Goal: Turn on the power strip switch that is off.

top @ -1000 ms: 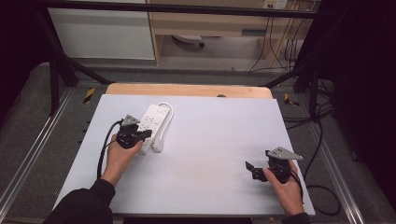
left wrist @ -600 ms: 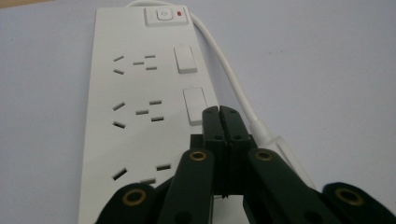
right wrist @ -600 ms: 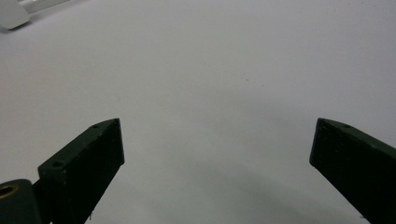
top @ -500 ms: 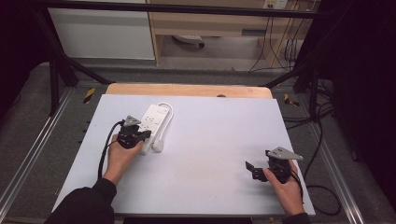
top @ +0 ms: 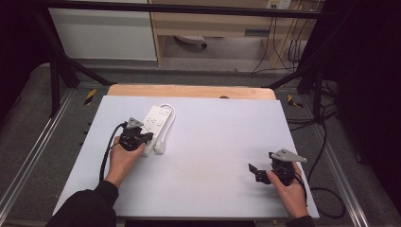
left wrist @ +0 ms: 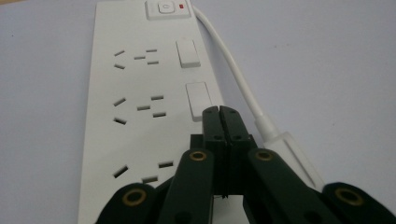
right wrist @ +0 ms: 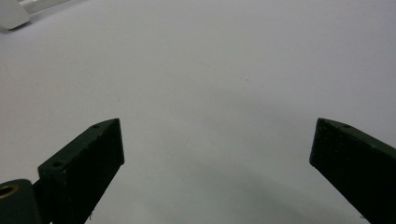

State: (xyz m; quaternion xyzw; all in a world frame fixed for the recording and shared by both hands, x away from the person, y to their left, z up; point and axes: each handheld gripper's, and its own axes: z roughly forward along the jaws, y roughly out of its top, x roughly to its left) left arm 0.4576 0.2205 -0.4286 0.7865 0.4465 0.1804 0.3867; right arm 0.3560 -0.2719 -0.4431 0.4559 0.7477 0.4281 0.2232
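we see the white power strip (top: 153,124) lying flat on the pale table (top: 217,142), left of centre toward the far edge, its white cable (top: 166,124) looping along its right side to the plug (top: 160,147) near its near end. the left gripper (top: 140,138) sits at the strip's near end, jaws pressed fully together with nothing between them; in the left gripper view the tips (left wrist: 219,119) are right by a rocker switch (left wrist: 198,100), contact unclear. the right gripper (top: 255,171) rests well apart near the table's right front corner, jaws spread wide and empty over bare table.
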